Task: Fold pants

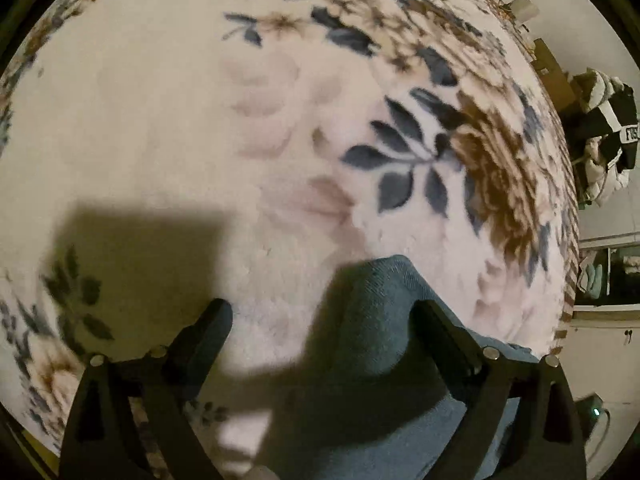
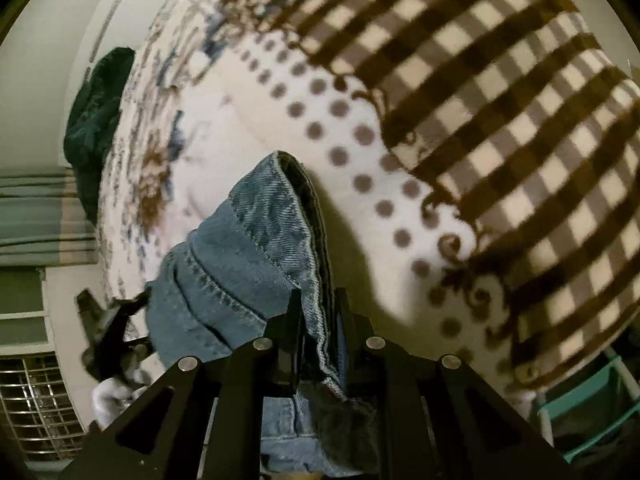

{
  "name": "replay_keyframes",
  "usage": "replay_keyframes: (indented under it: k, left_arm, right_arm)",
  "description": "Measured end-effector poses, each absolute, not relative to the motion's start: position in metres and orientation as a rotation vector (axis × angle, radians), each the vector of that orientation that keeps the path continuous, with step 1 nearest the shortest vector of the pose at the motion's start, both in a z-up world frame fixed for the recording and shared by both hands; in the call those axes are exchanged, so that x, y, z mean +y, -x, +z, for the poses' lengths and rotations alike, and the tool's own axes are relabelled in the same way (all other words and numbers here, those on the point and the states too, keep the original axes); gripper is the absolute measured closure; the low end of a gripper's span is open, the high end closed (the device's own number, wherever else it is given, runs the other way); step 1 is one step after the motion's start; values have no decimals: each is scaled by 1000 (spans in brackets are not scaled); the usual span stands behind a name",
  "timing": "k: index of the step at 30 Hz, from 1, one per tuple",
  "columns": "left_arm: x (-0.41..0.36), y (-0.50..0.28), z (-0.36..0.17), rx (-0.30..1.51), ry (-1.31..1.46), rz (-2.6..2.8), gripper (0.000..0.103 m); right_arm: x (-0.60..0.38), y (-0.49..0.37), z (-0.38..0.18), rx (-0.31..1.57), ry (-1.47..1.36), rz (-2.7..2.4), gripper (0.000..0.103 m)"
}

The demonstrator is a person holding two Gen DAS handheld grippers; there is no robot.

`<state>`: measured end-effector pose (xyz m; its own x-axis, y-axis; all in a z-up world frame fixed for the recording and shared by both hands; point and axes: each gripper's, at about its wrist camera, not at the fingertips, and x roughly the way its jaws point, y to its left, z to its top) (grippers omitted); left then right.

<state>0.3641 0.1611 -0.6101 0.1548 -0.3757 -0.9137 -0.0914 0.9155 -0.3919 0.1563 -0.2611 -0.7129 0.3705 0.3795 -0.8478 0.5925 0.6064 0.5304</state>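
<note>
We see our right hand-held gripper (image 2: 318, 308) clamped on a folded denim edge of the pants (image 2: 256, 248), lifted above the patterned blanket (image 2: 500, 92). Our left hand-held gripper (image 1: 320, 312) gapes wide, the pants bunched against its right finger.

- The left wrist camera looks out between its own tongs (image 1: 322, 312), tilted down at the blanket (image 1: 168, 128) from close above; the blanket's flowered middle fills most of the frame, with room clutter past its right edge.
- The right wrist camera looks along its tongs (image 2: 318, 300), close over the same blanket (image 2: 348, 152), facing its dotted band and checked border.
- Both views share the blanket and the jeans (image 1: 372, 340) (image 2: 248, 240); the left tongs (image 2: 108, 320) appear at the lower left of the right view.
</note>
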Motion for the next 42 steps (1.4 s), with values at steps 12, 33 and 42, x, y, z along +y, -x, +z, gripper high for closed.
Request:
replay_keyframes:
  k: [12, 33, 42]
  left_arm:
    - [190, -260, -586, 1383, 548, -282, 8]
    - [160, -244, -634, 1432, 543, -402, 8]
    - [159, -254, -639, 1401, 598, -402, 8]
  right_arm:
    - [-256, -83, -691, 1133, -1162, -179, 21]
    - [-170, -100, -776, 970, -1468, -39, 19]
    - [-174, -119, -788, 920, -1530, 8, 16]
